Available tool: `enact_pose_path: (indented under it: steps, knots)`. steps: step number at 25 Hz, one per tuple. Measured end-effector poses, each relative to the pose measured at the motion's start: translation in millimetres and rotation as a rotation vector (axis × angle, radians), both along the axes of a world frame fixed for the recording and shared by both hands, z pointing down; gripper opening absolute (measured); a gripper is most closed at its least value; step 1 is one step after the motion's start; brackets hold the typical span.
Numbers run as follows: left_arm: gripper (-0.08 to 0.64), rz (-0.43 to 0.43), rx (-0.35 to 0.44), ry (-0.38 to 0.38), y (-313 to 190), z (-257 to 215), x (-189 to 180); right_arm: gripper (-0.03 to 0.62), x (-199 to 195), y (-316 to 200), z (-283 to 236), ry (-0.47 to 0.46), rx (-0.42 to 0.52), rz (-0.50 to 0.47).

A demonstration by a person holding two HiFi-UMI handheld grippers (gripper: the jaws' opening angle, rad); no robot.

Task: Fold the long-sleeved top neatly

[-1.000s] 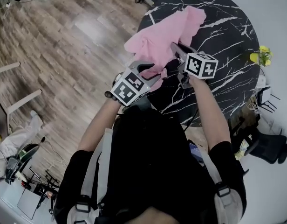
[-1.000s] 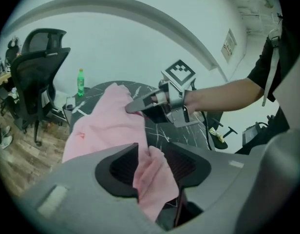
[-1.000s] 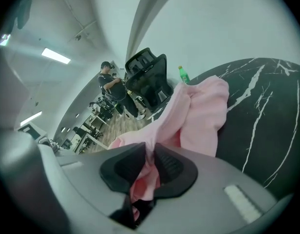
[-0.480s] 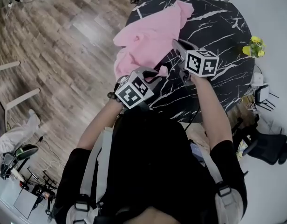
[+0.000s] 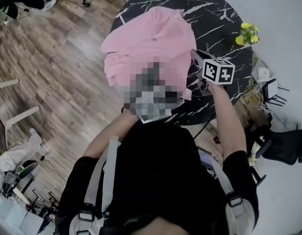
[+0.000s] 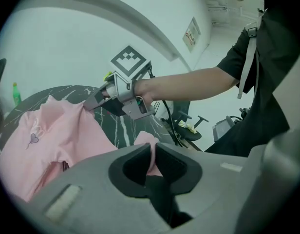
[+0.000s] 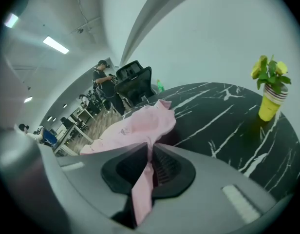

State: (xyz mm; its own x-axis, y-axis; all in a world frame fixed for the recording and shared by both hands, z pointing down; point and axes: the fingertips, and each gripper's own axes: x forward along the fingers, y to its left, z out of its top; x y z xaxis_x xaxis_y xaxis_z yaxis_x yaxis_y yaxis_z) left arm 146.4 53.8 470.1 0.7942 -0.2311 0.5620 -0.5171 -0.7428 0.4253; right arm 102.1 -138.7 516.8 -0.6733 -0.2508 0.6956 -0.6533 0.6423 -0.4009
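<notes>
Left gripper (image 6: 152, 155): jaws have just been closing and are now all but together, with a thin fold of pink cloth nipped between them. Right gripper (image 7: 150, 161): also just closing, now pinched on an edge of the same cloth, a strip of which trails down through the jaws.

Both hold the long-sleeved top (image 5: 151, 43) at its near edge, on the person's side of the round black table (image 5: 224, 13). The rest lies rumpled on the tabletop.

Risks, as judged:
- Both nips are thin, so a brisk pull could slide the cloth out of one jaw and leave the spread lopsided.
- The top's left flank appears to lie at or past the table's rim, so a drag that way could tip it off toward the floor.
- The yellow flowerpot (image 7: 271, 101) stands well apart – little danger there.

Orientation: the long axis runs from the gripped near edge away across the table, slanting toward the far side. Whether collar or hem leads cannot be told; a small motif faces up.
</notes>
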Motion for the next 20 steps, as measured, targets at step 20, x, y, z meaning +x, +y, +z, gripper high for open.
enact_pose_path:
  steps: [20]
  knots:
    - [0.115,0.184,-0.017,-0.012,7,21,140,0.088,162,0,35,0.181,-0.008,0.097]
